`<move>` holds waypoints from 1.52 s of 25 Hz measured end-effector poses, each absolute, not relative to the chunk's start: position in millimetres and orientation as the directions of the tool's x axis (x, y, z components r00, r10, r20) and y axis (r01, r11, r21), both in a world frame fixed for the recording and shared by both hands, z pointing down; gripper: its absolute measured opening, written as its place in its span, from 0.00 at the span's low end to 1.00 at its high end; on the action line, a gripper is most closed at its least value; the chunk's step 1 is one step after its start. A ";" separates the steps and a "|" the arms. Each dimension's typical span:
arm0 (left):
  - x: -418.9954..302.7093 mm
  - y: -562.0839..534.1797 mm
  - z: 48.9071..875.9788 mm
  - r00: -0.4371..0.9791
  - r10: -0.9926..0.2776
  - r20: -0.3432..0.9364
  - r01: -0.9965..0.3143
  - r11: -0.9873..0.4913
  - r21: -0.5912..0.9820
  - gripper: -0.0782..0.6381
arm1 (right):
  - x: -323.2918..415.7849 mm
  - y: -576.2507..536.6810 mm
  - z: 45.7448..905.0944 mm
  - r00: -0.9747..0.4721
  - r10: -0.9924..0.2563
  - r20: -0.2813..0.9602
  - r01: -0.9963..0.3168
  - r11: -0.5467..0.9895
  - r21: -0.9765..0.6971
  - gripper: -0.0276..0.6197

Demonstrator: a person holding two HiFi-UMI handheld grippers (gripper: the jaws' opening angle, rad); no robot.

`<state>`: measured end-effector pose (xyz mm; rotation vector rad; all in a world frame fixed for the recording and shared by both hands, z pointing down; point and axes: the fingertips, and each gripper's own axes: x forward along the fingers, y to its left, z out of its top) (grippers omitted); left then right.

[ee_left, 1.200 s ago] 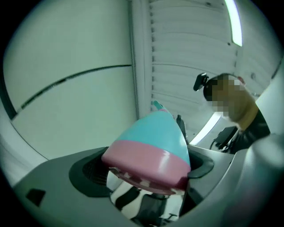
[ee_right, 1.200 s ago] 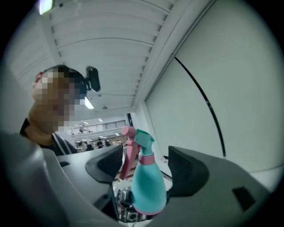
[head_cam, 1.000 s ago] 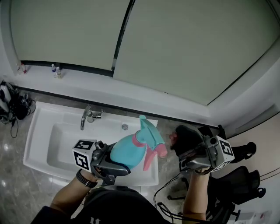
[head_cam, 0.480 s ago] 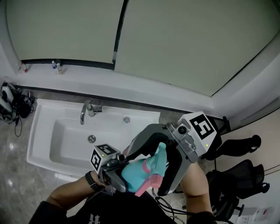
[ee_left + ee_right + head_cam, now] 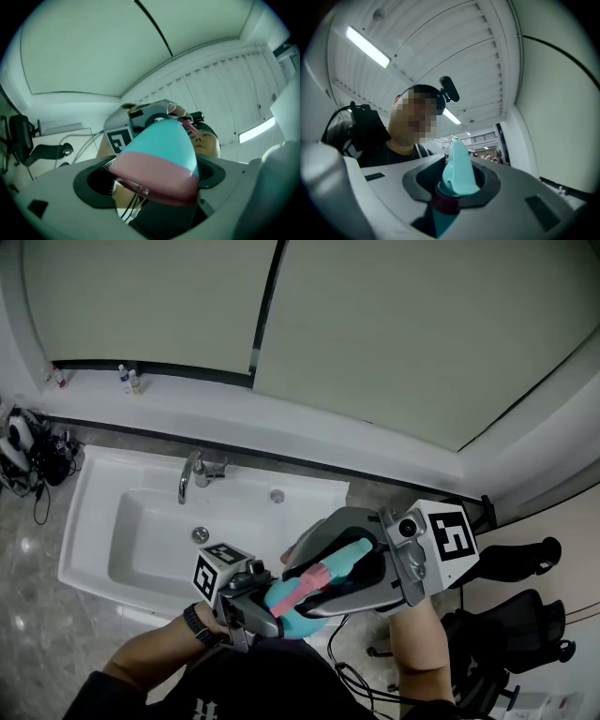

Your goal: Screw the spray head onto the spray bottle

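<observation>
Right tongs closing round spray head

My right gripper has swung in from far out on the right. It's over the spray head now, jaws closing on it after gaping wide. My left gripper has drawn the spray bottle back off the sink edge, lower, toward me.

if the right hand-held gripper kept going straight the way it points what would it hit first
The spray head: it already sits between the closing jaws of the right hand-held gripper, so any push forward meets it at once. What lies beyond it along that line is unclear from here.
</observation>
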<state>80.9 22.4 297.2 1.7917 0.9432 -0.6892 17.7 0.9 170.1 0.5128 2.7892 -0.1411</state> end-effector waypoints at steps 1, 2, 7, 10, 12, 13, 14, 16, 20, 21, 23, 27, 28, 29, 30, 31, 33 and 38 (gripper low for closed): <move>80.3 15.6 299.4 0.565 0.272 -0.779 0.821 -0.275 0.500 0.77 | 17.6 -3.1 171.0 -0.912 0.282 -0.297 0.305 0.952 -0.035 0.18; 79.5 8.1 301.4 0.592 0.249 -0.766 0.797 -0.316 0.514 0.77 | 18.2 -7.5 171.8 -0.929 0.230 -0.288 0.248 0.968 -0.027 0.18; 64.3 -31.1 309.1 0.739 0.108 -0.665 0.578 -0.610 0.543 0.73 | 20.3 -29.1 176.3 -0.969 0.011 -0.246 0.005 1.000 0.025 0.18; 51.1 -44.7 310.5 0.729 0.052 -0.682 0.543 -0.651 0.531 0.68 | 21.2 -36.1 175.8 -0.965 -0.064 -0.256 -0.080 0.995 0.055 0.18; 47.1 -49.5 308.1 0.682 0.053 -0.729 0.602 -0.606 0.520 0.69 | 21.6 -40.3 172.6 -0.955 -0.085 -0.284 -0.105 0.993 0.056 0.18; 45.1 -50.9 307.6 0.661 0.054 -0.748 0.627 -0.588 0.511 0.69 | 22.3 -42.2 171.4 -0.950 -0.093 -0.299 -0.114 0.992 0.053 0.18; 43.7 -50.5 307.9 0.648 0.061 -0.759 0.645 -0.574 0.505 0.69 | 23.1 -43.5 170.5 -0.945 -0.102 -0.312 -0.123 0.991 0.049 0.18; 44.9 -45.1 309.5 0.653 0.092 -0.752 0.656 -0.565 0.500 0.71 | 24.3 -45.1 169.9 -0.939 -0.117 -0.322 -0.140 0.989 0.049 0.17; 61.3 -28.9 305.4 0.703 0.184 -0.687 0.636 -0.595 0.491 0.83 | 23.9 -45.8 172.7 -0.945 -0.128 -0.302 -0.153 0.986 0.060 0.18; 66.6 -27.1 304.5 0.720 0.197 -0.665 0.620 -0.613 0.490 0.83 | 23.6 -46.0 173.0 -0.945 -0.133 -0.299 -0.158 0.985 0.061 0.17; 74.2 -27.5 304.8 0.750 0.204 -0.629 0.586 -0.645 0.490 0.80 | 23.6 -46.6 172.9 -0.942 -0.149 -0.301 -0.175 0.983 0.060 0.17; 73.7 -30.7 304.3 0.760 0.180 -0.624 0.558 -0.673 0.486 0.77 | 23.9 -48.4 172.7 -0.934 -0.186 -0.306 -0.213 0.975 0.057 0.17; 73.4 -31.8 304.5 0.763 0.165 -0.625 0.547 -0.679 0.489 0.77 | 24.4 -50.2 173.0 -0.930 -0.205 -0.305 -0.231 0.972 0.052 0.17; 73.7 -33.2 305.3 0.770 0.148 -0.620 0.531 -0.688 0.495 0.77 | 25.5 -52.9 173.8 -0.925 -0.228 -0.305 -0.253 0.967 0.045 0.17; 74.2 -34.9 306.6 0.780 0.132 -0.612 0.511 -0.699 0.500 0.76 | 26.9 -56.1 175.0 -0.919 -0.252 -0.304 -0.276 0.961 0.036 0.18; 74.6 -36.7 308.4 0.790 0.118 -0.601 0.490 -0.711 0.505 0.76 | 28.1 -59.5 176.7 -0.912 -0.276 -0.304 -0.298 0.954 0.027 0.17; 74.1 -41.3 312.0 0.810 0.088 -0.579 0.445 -0.737 0.510 0.76 | 30.4 -66.4 181.3 -0.898 -0.319 -0.302 -0.336 0.942 0.005 0.18; 70.3 -53.4 316.8 0.858 -0.036 -0.512 0.259 -0.830 0.494 0.75 | 39.3 -80.6 191.5 -0.851 -0.432 -0.298 -0.435 0.898 -0.061 0.18</move>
